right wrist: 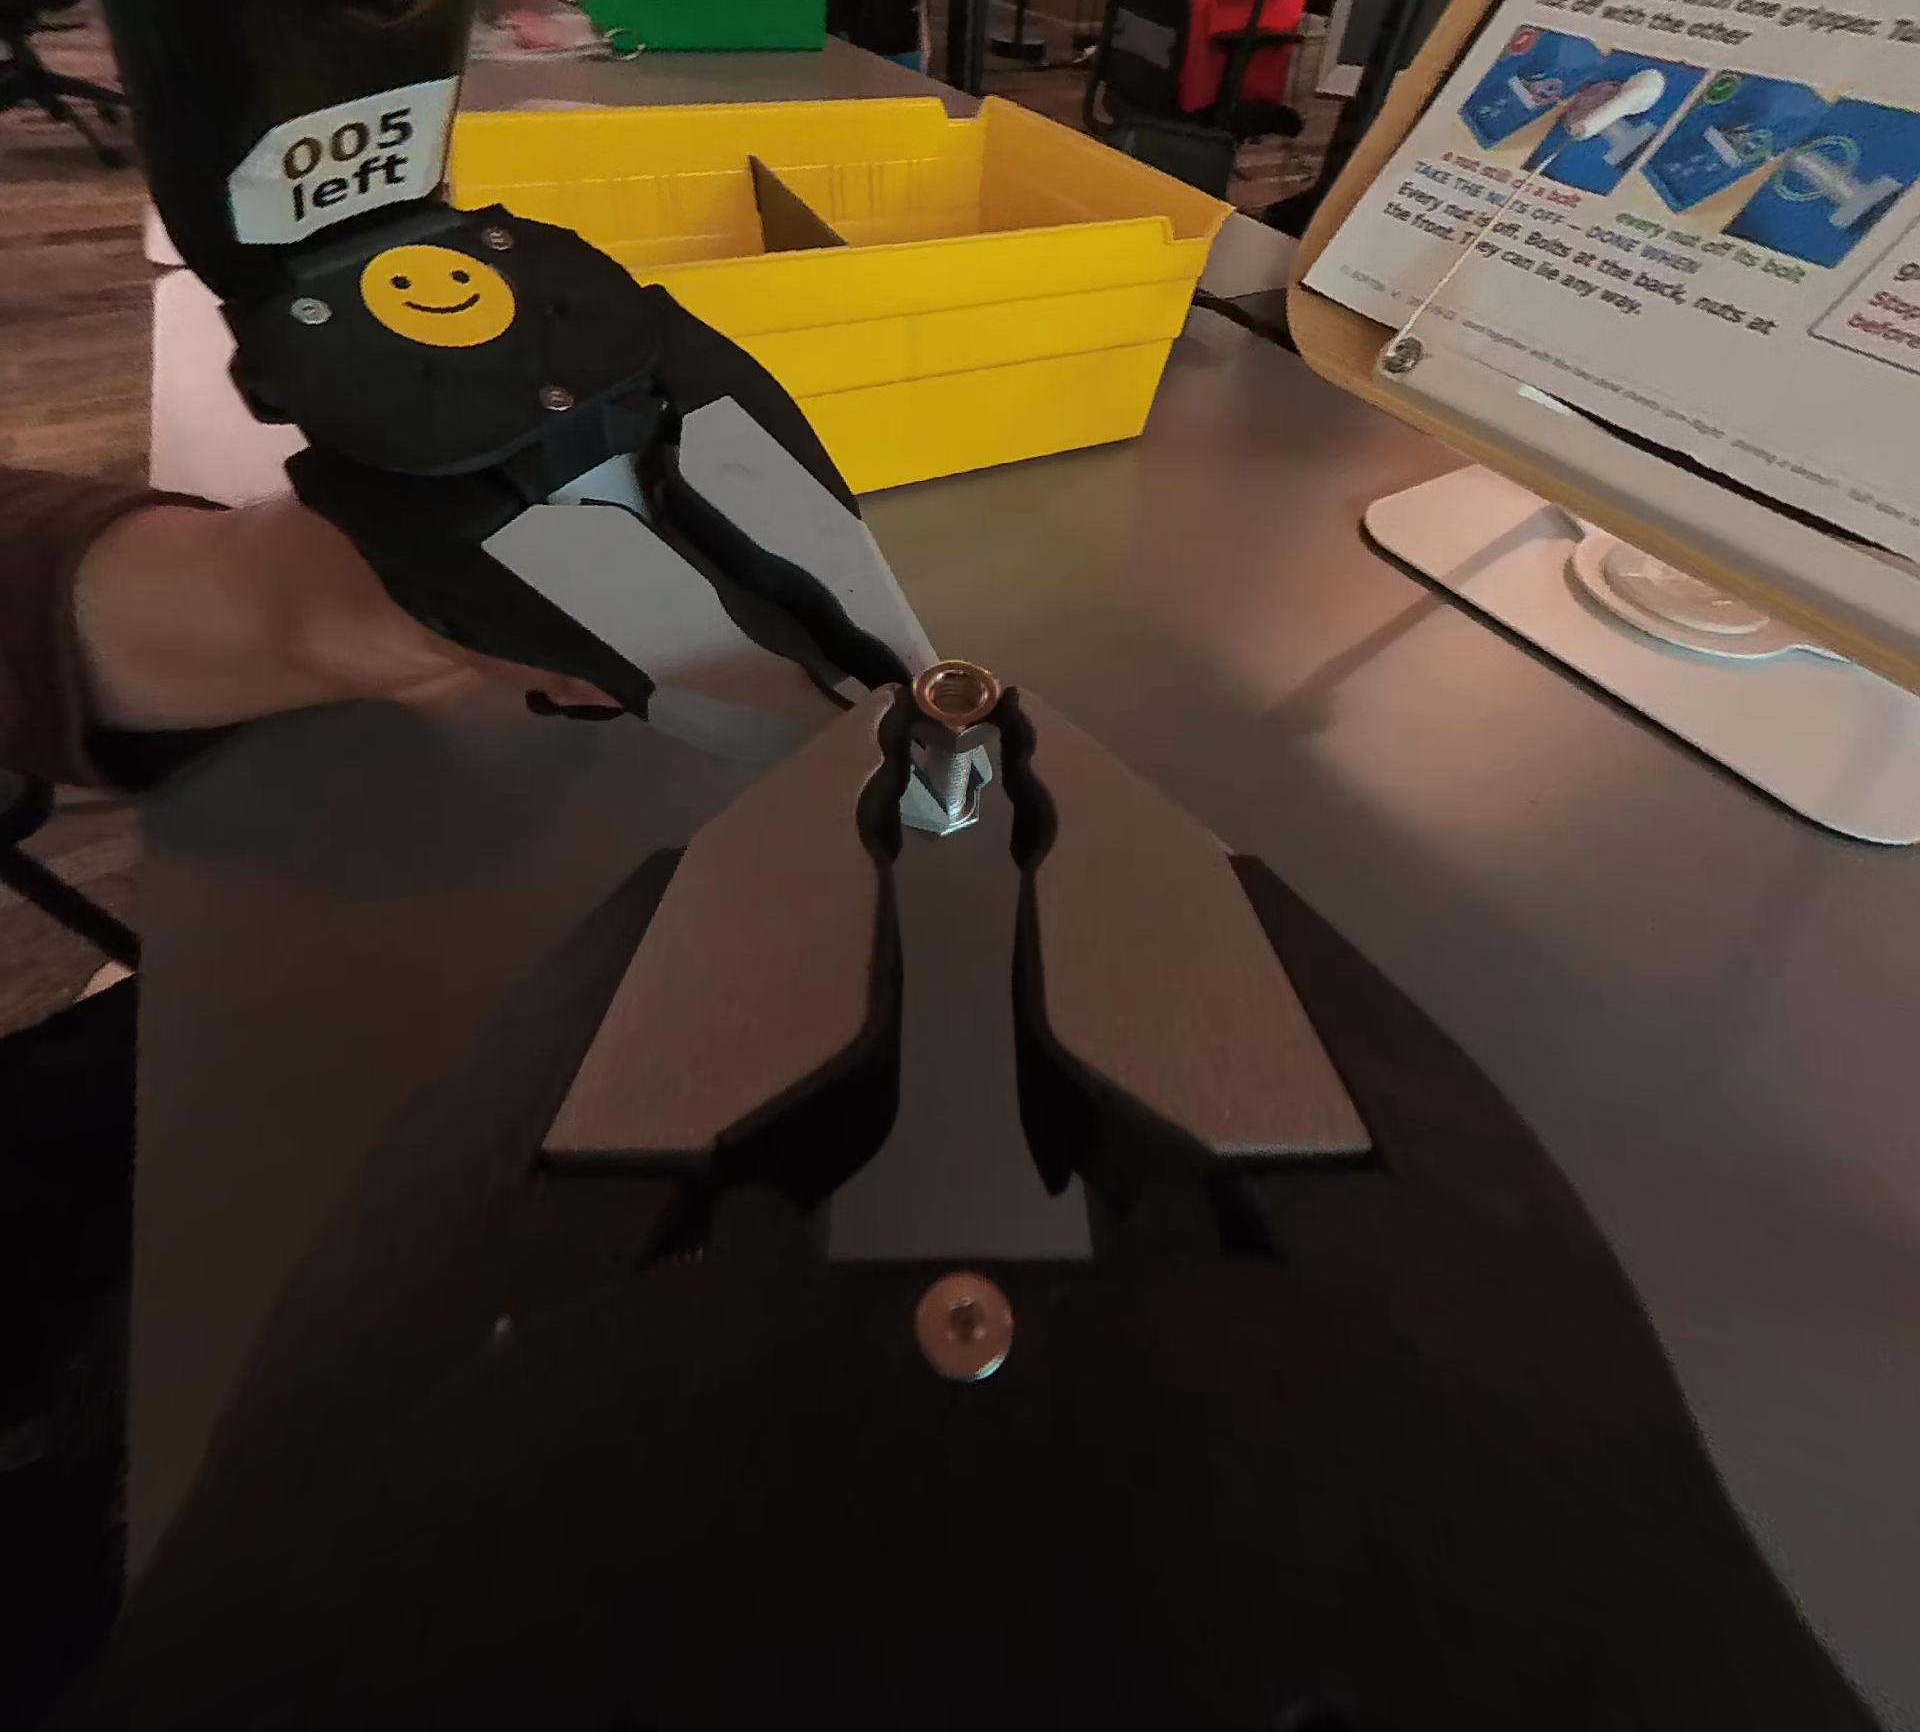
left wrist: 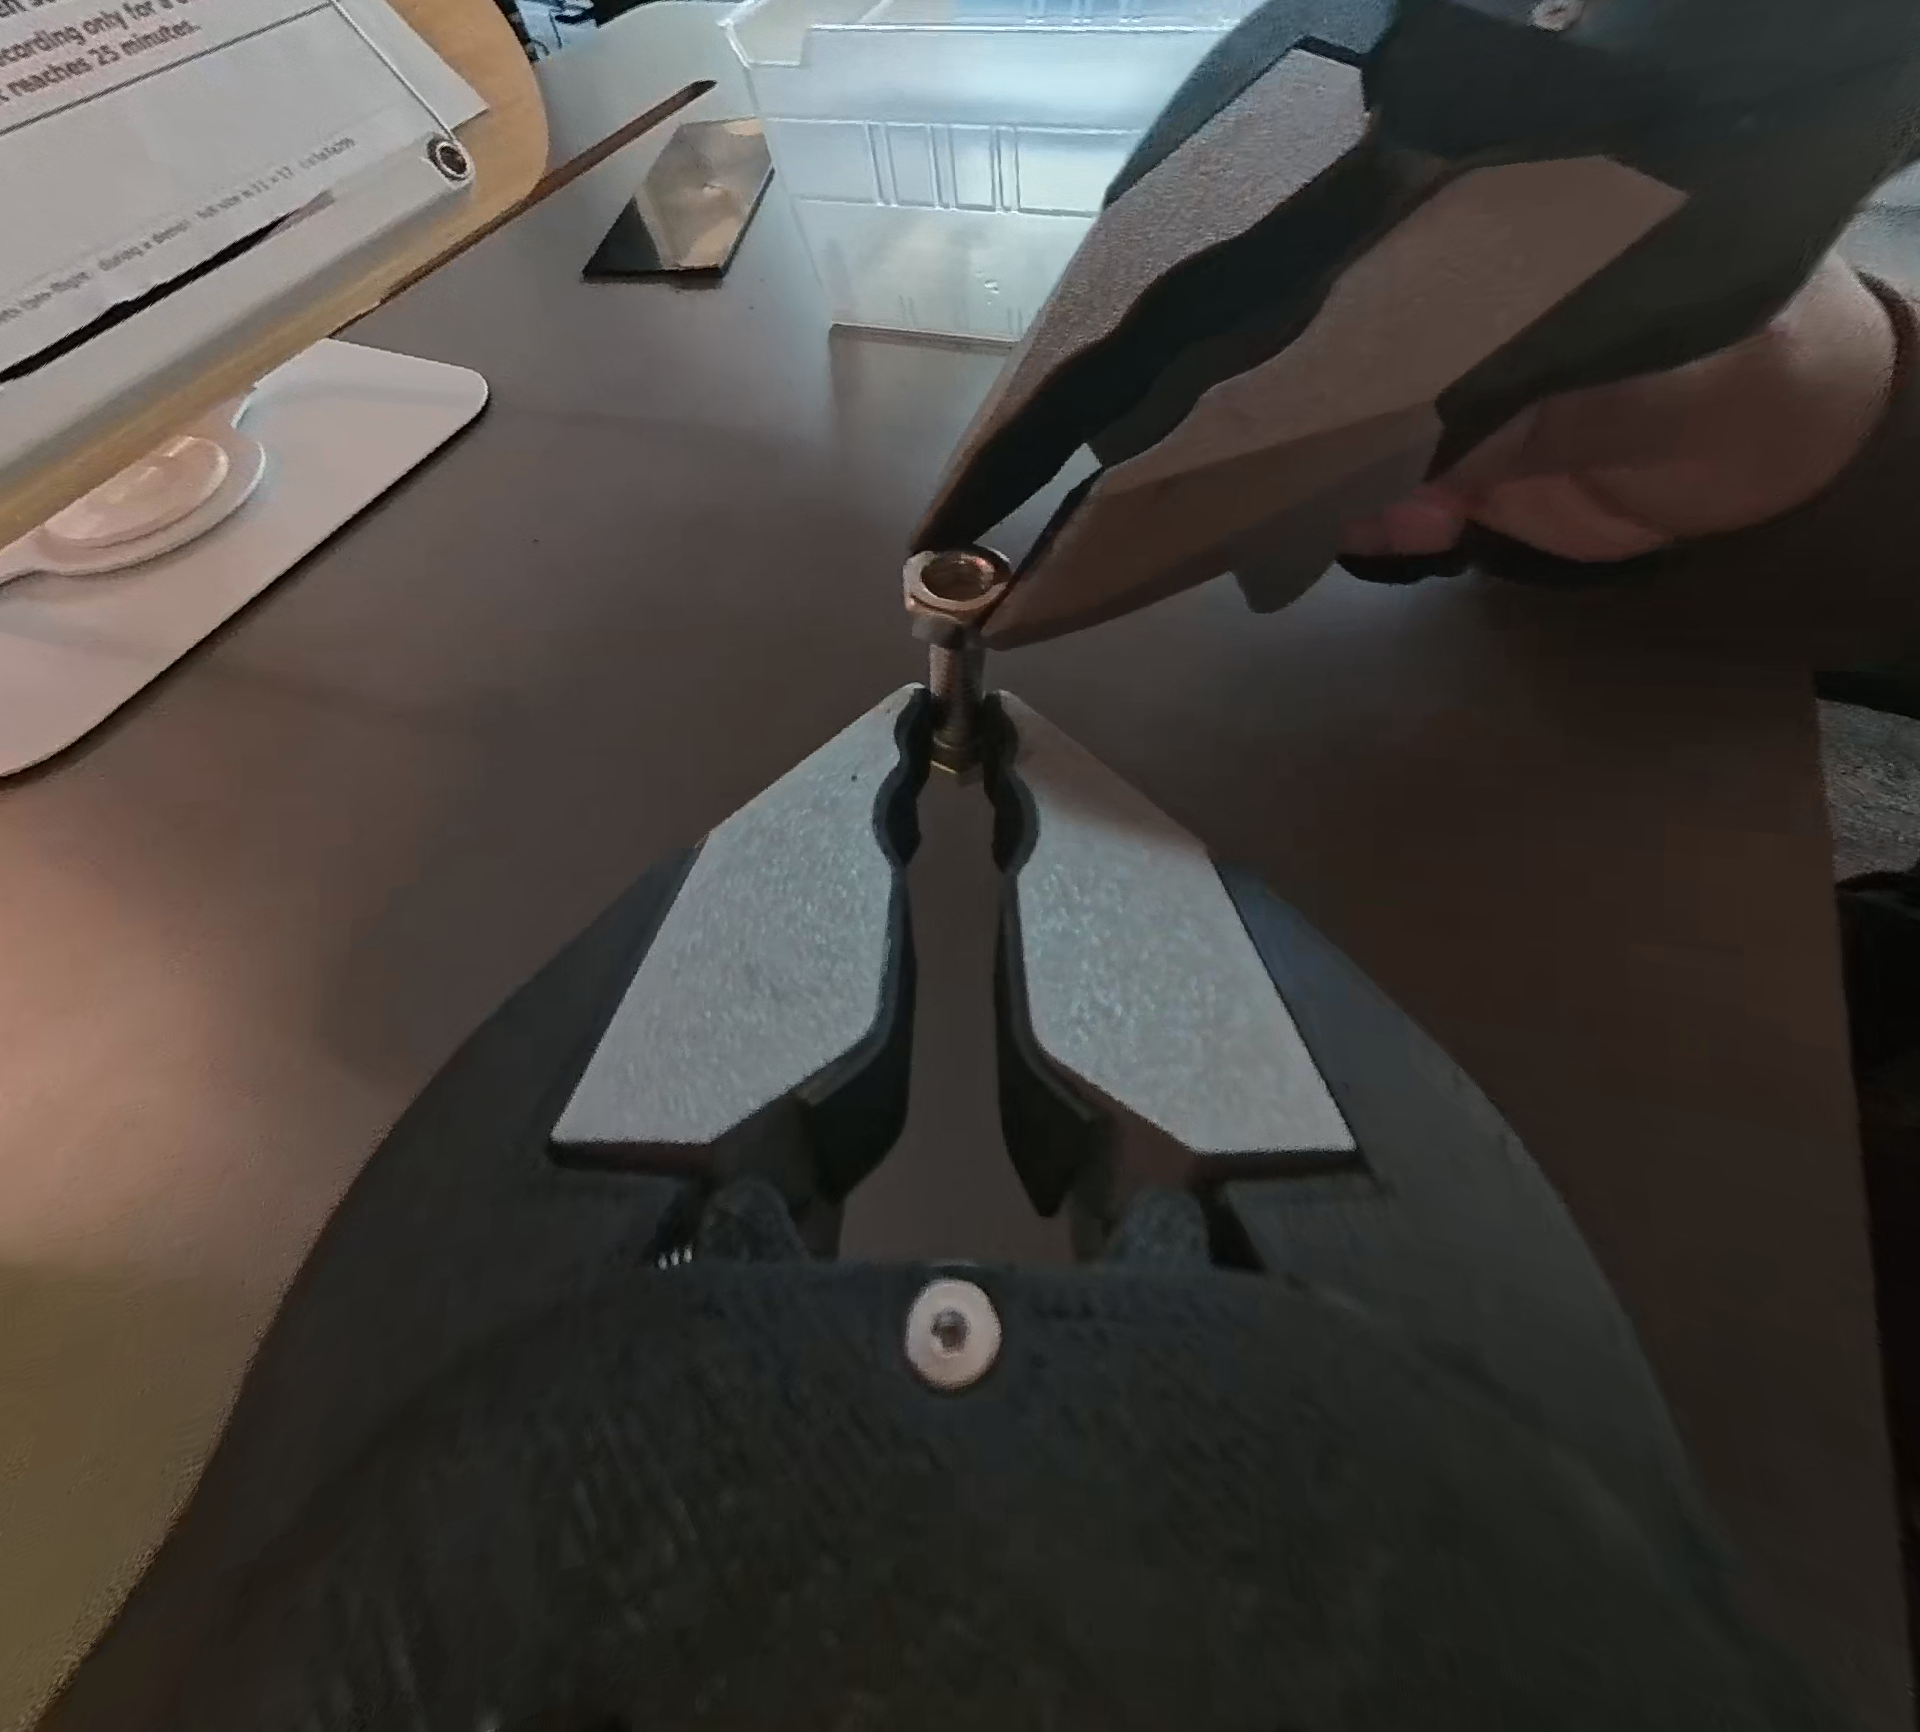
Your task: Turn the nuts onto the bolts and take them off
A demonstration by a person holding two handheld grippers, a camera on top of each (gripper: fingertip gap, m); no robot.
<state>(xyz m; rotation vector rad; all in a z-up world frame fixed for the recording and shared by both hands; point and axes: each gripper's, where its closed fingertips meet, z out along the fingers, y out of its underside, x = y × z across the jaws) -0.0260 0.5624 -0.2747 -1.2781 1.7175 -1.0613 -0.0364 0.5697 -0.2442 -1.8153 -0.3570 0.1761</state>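
A: At centre of the dark table (left wrist: 623, 487), what is the left gripper (left wrist: 954, 726) doing?

B: It is clamping the bolt (left wrist: 948, 695) low on the shank, by the head, fingers pressing in from both sides. The bolt is standing upright, threads pointing up, off the table surface as far as the left wrist view is showing.

A: And the right gripper (right wrist: 958, 726)?

B: It is coming in from the far right in the left wrist view, tips squeezing the brass-coloured nut (left wrist: 956, 591). The nut is sitting at the very top of the bolt. Whether the threads are engaging, cannot tell.

A: Right wrist view agreeing?

B: Yes. The nut (right wrist: 958, 695) is sitting between the right fingertips, hole facing up, the bolt (right wrist: 948, 778) hanging under it with the hex head at the bottom. The left gripper (right wrist: 883, 695) is reaching in from the left there, a person's hand (right wrist: 260, 612) wrapping its handle.

A: Background items?

B: A yellow bin (right wrist: 935, 311) with a dark divider is sitting far behind on the table in the right wrist view. A clear plastic bin (left wrist: 987, 124) is showing far in the left wrist view, a small dark shiny plate (left wrist: 686, 212) lying just left of it. A printed instruction sheet on a wooden board (right wrist: 1621, 155) is leaning on a white stand (right wrist: 1662, 643) at the right in the right wrist view.

A: Loose nuts or bolts in the bins?

B: Cannot tell from these angles.
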